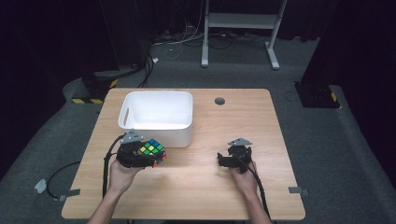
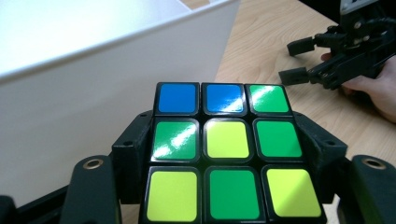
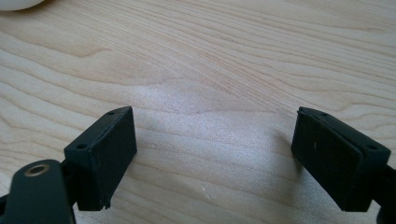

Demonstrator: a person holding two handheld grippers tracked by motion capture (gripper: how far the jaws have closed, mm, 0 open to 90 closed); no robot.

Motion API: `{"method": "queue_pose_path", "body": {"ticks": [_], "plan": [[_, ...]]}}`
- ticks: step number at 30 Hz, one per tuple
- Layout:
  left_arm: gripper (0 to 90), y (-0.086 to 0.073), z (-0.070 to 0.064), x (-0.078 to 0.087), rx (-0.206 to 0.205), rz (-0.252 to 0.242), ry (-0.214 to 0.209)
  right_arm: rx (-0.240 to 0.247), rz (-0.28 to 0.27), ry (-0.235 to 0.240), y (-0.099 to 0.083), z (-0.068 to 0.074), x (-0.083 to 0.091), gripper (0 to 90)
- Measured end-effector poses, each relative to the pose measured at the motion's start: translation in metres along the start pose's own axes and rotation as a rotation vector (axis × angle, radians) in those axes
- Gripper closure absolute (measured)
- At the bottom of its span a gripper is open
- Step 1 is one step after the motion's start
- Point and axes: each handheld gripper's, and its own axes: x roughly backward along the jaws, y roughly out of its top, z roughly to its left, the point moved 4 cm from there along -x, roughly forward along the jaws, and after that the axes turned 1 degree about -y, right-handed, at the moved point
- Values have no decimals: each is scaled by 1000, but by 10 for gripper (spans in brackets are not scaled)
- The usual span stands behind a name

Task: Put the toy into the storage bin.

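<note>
A scrambled colour cube [image 1: 152, 150] sits between the jaws of my left gripper [image 1: 148, 156], just in front of the white bin [image 1: 140, 130]. In the left gripper view the cube [image 2: 226, 149] shows a top face of green, yellow and blue stickers, with the black jaws pressed on both its sides. My right gripper [image 1: 223, 160] rests low over the table at the right, jaws spread wide with bare wood between them [image 3: 215, 149]. The left gripper view also shows that right gripper [image 2: 299, 60] farther off.
The white rectangular bin [image 2: 93, 88] stands at the table's back left, its wall right beside the cube. A dark round grommet [image 1: 219, 101] sits in the table [image 1: 243, 121] behind the right hand. Cables trail off the left edge to the floor.
</note>
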Motion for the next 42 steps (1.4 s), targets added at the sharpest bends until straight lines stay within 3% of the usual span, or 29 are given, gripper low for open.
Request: {"method": "queue_pose_path", "body": {"ticks": [28,42], "plan": [[332,49,5,23,-12,-52,-70,3,0,0,0,0,0,140],[333,69,14,24,-6,-57,-69,4,0,1,0,0,0,140]]}}
